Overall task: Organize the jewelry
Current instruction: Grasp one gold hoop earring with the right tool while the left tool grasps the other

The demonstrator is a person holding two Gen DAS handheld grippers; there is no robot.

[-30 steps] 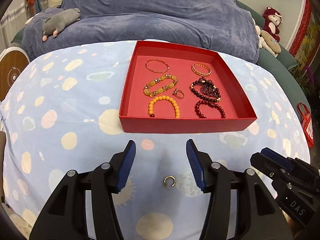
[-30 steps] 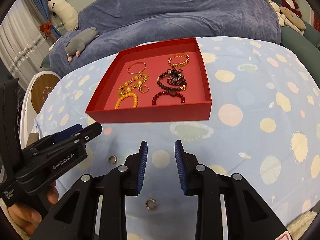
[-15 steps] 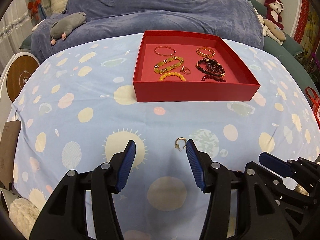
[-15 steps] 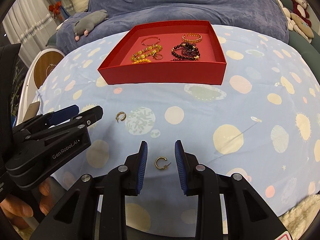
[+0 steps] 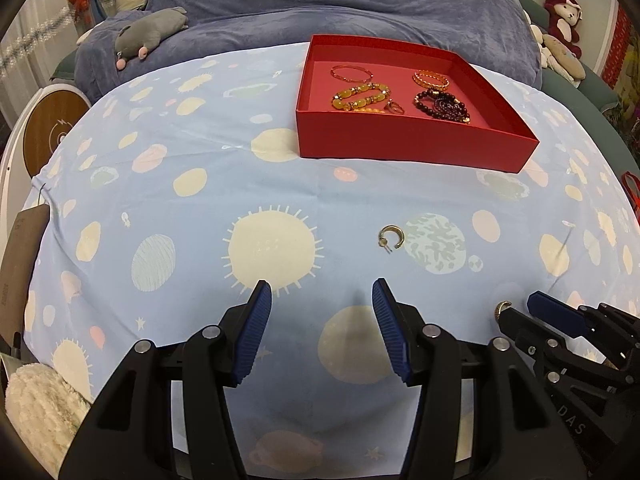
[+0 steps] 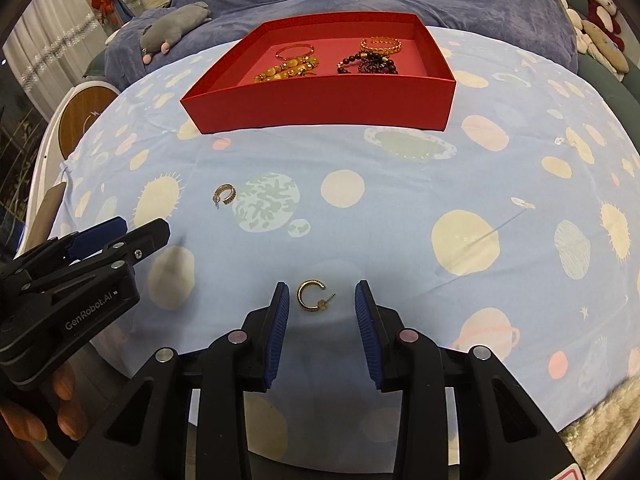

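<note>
Both claws dropped toward the planet-print blue sheet [image 6: 400, 208]. Right claw [image 6: 321, 304] opening, nothing gripped, small gold hoop earring [image 6: 313, 296] lying loose between its pads. Left claw [image 5: 322, 300] released; second gold hoop earring [image 5: 391, 237] just ahead-right. Light, stiff, slippery: pinch across hoop. Only left view shows ring in red cardboard tray [image 5: 400, 144].

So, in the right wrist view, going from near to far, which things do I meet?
Right gripper with opening jaws → gold hoop earring → second gold earring → red cardboard box → grey plush toy.
</note>
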